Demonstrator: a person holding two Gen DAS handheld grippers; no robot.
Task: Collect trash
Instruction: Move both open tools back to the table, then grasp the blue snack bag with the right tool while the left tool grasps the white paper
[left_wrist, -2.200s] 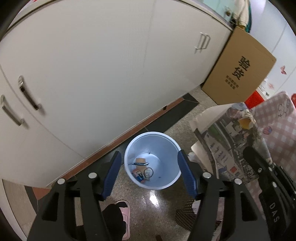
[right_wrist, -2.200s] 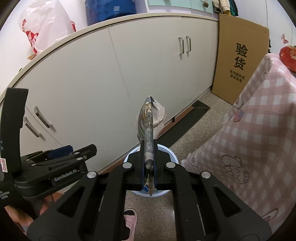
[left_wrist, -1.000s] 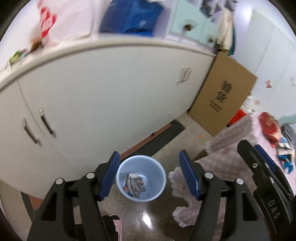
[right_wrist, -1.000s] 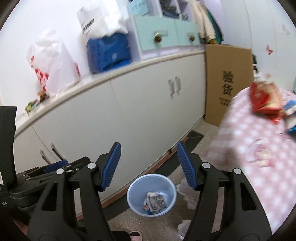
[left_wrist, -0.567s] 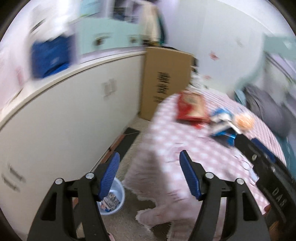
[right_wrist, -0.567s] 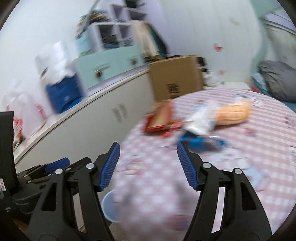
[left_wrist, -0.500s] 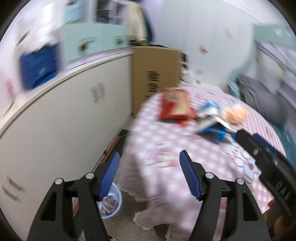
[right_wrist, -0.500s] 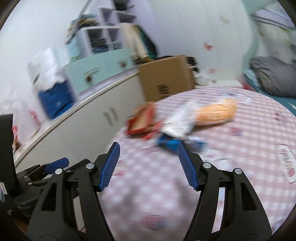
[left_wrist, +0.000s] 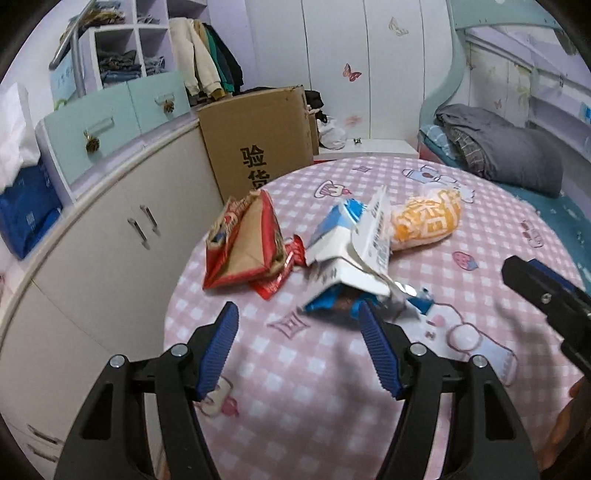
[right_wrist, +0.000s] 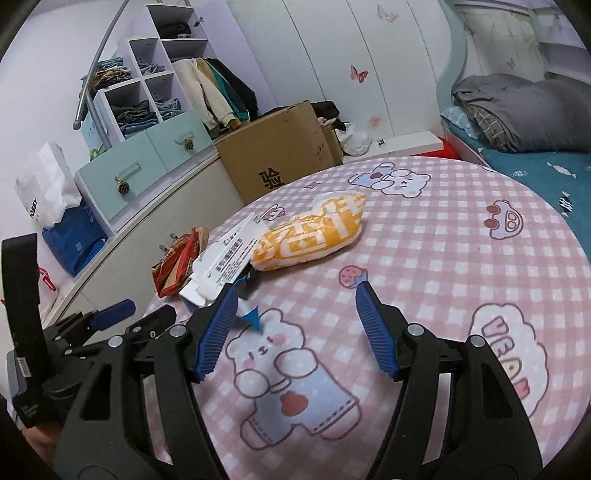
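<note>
Left gripper (left_wrist: 295, 319): one, jaws apart, nothing between them, nearest, above the near-left part of the table. Right gripper (right_wrist: 293, 301): one, jaws apart and empty, above the table's near middle.

Round table (left_wrist: 332, 391), pink checked cloth: one.

Trash, grouped on the table's left side beyond the grippers:
- blue-and-white torn cartons (left_wrist: 347, 254): apparently two, overlapping, count uncertain;
- red wrappers (left_wrist: 245, 247): one large, one small at its right edge, left of the cartons;
- orange-and-white bag (right_wrist: 310, 232): one, right of the cartons, farthest.

Cardboard box (left_wrist: 258, 140): one, far left, behind the table.
</note>
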